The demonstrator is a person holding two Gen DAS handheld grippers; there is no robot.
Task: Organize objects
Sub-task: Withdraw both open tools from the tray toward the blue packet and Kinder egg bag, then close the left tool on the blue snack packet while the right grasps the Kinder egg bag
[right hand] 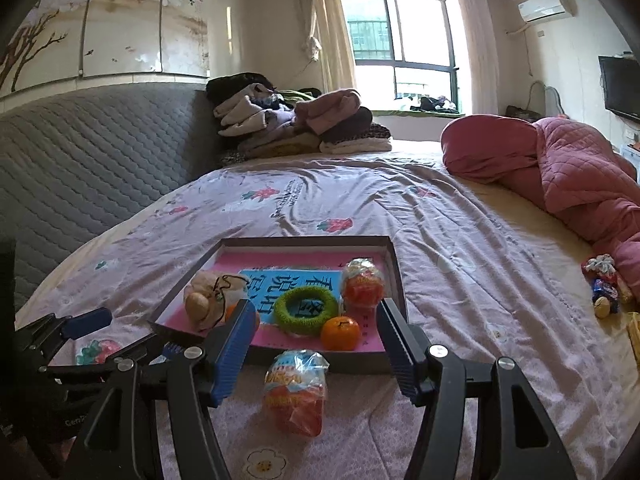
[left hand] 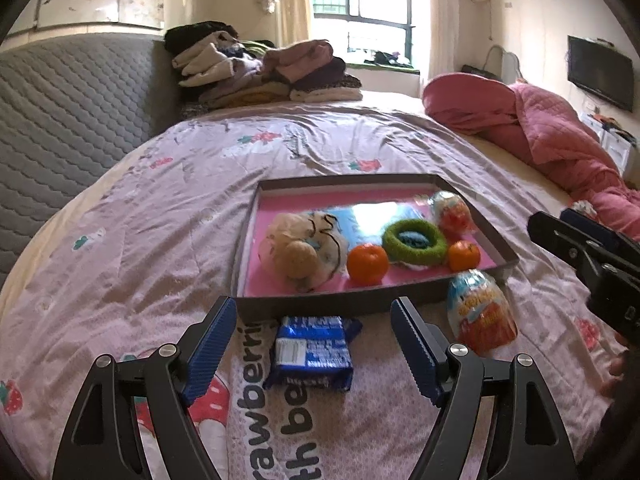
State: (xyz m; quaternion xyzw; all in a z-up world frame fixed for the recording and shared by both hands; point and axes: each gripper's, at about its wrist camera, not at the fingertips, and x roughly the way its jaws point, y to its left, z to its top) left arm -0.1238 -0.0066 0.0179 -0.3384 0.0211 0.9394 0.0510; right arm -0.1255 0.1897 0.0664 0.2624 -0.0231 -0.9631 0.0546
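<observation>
- Step in hand: gathering loose items into the tray [left hand: 505, 251], which lies on the bed [left hand: 160, 208]. Two items remain outside it, both just beside its near wall.
- Left gripper [left hand: 314, 346]: jaws wide, nothing held. The blue packet [left hand: 310, 354] lies flat on the cover between the open fingers, untouched.
- Right gripper [right hand: 316, 346]: jaws wide, nothing held. The egg [right hand: 296, 392], in clear wrap, lies on the cover in line with its fingers, apart from both pads.
- Next move, as judged: each gripper lowers over its item, closes, lifts clear of the tray wall and sets down inside.
- Packet: flat and low, so the pads must reach almost to the cover; the soft cloth may bunch up.
- Egg: rounded and wrapped in slick film, so it may roll or slip; grip across its middle.
- Tray contents: a plush toy [left hand: 298, 250], two oranges [left hand: 367, 263], a green ring [left hand: 414, 242] and a second egg [left hand: 452, 212]. Free floor is at the far side.
- Obstruction: the near wall stands between both items and the tray floor; the oranges sit just behind it.
- The grippers work close side by side; collision is possible.
- Small bright objects [right hand: 604, 284] lie far right by the pink quilt [right hand: 568, 168]; they are too small to identify.
</observation>
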